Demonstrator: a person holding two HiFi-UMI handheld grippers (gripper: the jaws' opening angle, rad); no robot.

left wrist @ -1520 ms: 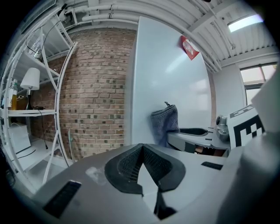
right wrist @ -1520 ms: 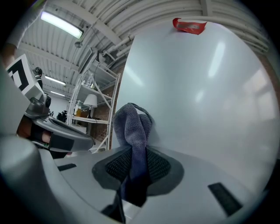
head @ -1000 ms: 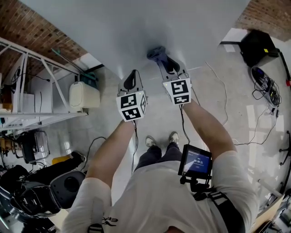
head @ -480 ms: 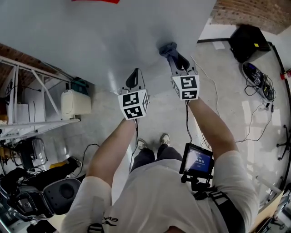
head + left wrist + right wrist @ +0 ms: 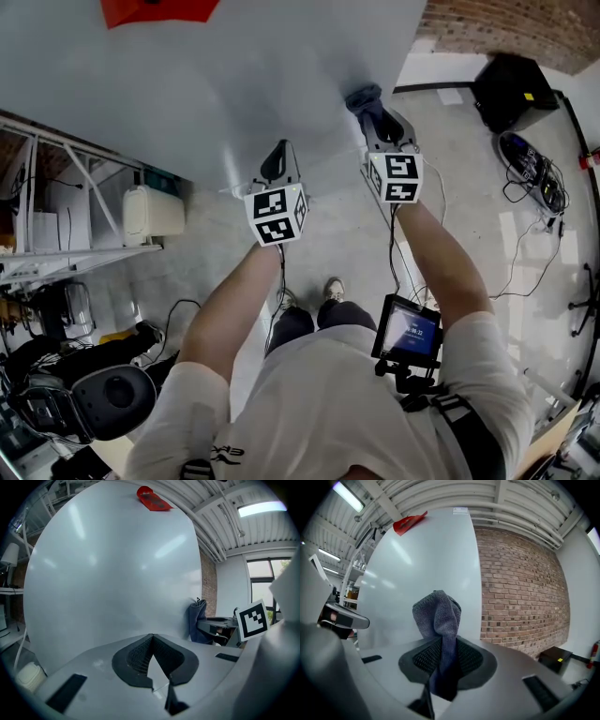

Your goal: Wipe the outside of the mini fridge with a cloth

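Observation:
The mini fridge point(image 5: 234, 84) is a broad pale grey panel filling the top of the head view. My right gripper point(image 5: 372, 108) is shut on a blue-grey cloth point(image 5: 364, 97) and holds it against the panel near its right edge. In the right gripper view the cloth point(image 5: 438, 616) bunches up out of the closed jaws of the gripper point(image 5: 443, 651) in front of the fridge point(image 5: 426, 555). My left gripper point(image 5: 275, 161) is shut and empty, its tip close to the panel's lower edge. In the left gripper view that gripper point(image 5: 152, 644) faces the fridge point(image 5: 112, 573), with the cloth point(image 5: 197, 620) at the right.
A red item point(image 5: 155, 9) lies on top of the fridge. A brick wall point(image 5: 520, 583) stands to the right. On the floor are a black case point(image 5: 520, 89) and cables point(image 5: 534, 178). A metal shelf point(image 5: 56, 253), a white appliance point(image 5: 150, 214) and black gear point(image 5: 84, 403) are on the left.
My right gripper has slid the cloth rightward and up along the fridge toward its right edge. The left gripper has barely moved.

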